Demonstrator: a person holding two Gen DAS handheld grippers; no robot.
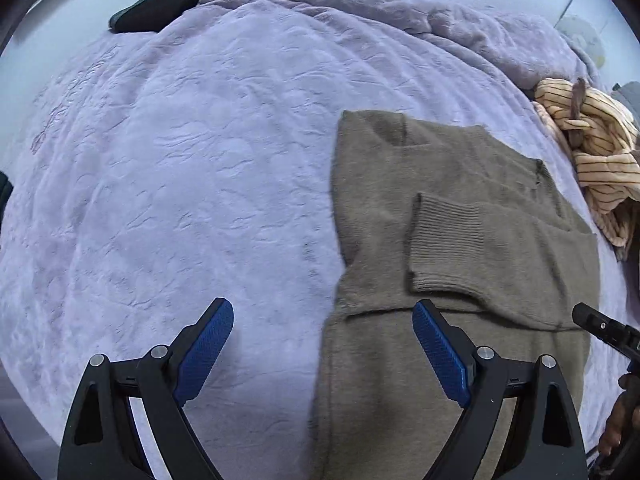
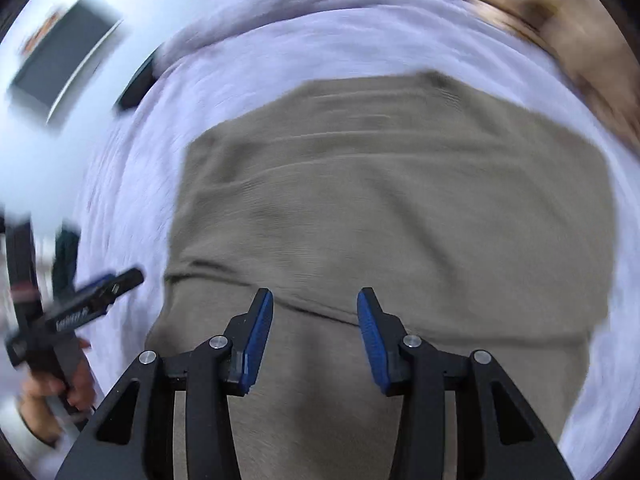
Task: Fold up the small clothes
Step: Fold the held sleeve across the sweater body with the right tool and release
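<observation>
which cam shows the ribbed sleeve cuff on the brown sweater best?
Left wrist. The ribbed cuff is sharp there, folded across the brown sweater. The right wrist view is motion-blurred: it shows the sweater and a fold line, but no cuff can be made out.

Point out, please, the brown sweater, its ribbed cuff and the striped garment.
brown sweater (image 1: 400, 380): left wrist view, lower body panel.
ribbed cuff (image 1: 444, 240): left wrist view, middle of the ribbing.
striped garment (image 1: 600, 148): left wrist view, crumpled middle.

A wrinkled lavender plush blanket (image 1: 208, 168) is covering the whole bed. A dark green flat cushion (image 1: 160, 6) is lying at its far edge, partly tucked under the bunched folds.
</observation>
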